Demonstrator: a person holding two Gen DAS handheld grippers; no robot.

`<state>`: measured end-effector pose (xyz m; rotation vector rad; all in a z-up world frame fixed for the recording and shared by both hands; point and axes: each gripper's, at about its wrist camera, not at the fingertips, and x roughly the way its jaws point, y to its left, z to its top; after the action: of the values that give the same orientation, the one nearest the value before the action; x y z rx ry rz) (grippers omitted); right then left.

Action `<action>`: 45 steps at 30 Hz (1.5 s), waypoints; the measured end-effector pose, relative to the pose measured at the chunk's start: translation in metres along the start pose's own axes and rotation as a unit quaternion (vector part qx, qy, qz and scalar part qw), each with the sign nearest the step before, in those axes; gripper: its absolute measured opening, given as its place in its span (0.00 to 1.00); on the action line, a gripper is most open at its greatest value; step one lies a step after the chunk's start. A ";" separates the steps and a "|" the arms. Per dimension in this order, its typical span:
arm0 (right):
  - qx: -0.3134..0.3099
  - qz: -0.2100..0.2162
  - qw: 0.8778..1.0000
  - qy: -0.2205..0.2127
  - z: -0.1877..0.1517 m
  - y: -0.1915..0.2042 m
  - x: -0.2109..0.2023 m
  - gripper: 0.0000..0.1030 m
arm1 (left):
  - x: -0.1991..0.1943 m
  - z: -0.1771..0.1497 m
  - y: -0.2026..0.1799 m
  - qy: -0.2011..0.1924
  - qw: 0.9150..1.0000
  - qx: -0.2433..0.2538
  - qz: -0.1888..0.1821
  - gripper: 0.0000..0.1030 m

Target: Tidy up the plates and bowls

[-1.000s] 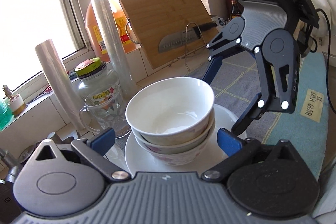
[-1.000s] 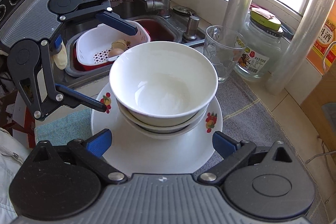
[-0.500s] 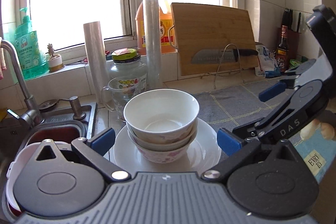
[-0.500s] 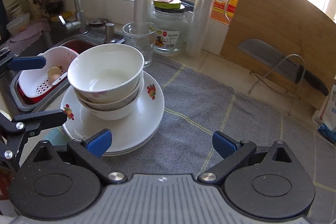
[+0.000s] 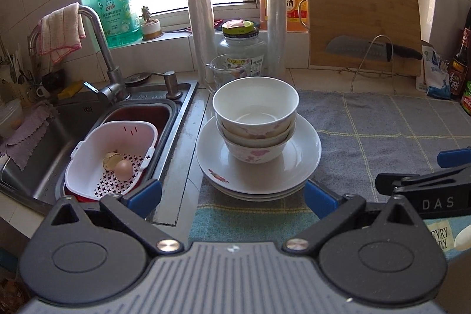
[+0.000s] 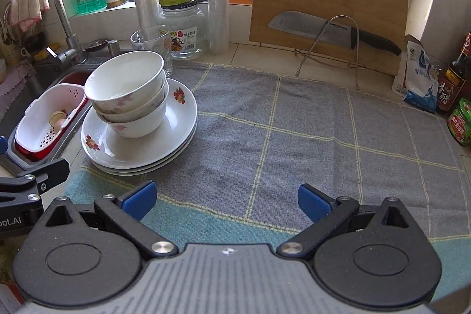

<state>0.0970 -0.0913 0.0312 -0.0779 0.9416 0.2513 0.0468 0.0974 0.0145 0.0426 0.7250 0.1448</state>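
Three white floral bowls (image 5: 254, 119) (image 6: 129, 96) are nested upright on a short stack of white plates (image 5: 297, 169) (image 6: 176, 134). The stack rests on the left part of a grey checked towel (image 6: 294, 131), beside the sink. My left gripper (image 5: 232, 194) hangs open just in front of the plates, holding nothing. Over the towel's near edge, to the right of the stack, my right gripper (image 6: 226, 200) is also open and empty. Part of the right gripper (image 5: 426, 184) shows at the right edge of the left wrist view.
A steel sink (image 5: 59, 125) with a tap (image 5: 100, 43) holds a white strainer basket (image 5: 88, 167) with eggshells. Behind the stack stand a glass mug (image 5: 226, 72), a jar (image 6: 181, 28), two film rolls and an oil bottle. A cutting board (image 6: 326, 2) and knife (image 6: 332, 31) lean at the back; bottles stand far right.
Both grippers have pulled back and away from the bowl stack, which now sits farther off. The right gripper has swung right over the towel. The stack has not moved.
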 end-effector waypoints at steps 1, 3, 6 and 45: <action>0.000 -0.001 1.000 -0.001 0.000 0.000 -0.004 1.00 | -0.004 0.000 0.000 -0.003 1.000 -0.001 0.003 0.99; -0.005 -0.001 1.000 -0.004 -0.001 0.003 -0.010 1.00 | -0.011 0.000 -0.001 -0.008 1.000 -0.003 0.007 0.99; -0.010 -0.008 1.000 -0.012 -0.003 0.007 -0.021 1.00 | -0.019 0.001 -0.002 -0.011 1.000 -0.008 0.011 0.99; 0.003 -0.023 0.999 -0.032 0.001 0.021 -0.037 1.00 | -0.032 0.002 0.011 -0.019 1.000 -0.015 0.013 0.99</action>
<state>0.0716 -0.0779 0.0625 -0.0856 0.8763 0.2076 0.0228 0.1035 0.0378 0.0255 0.6843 0.1802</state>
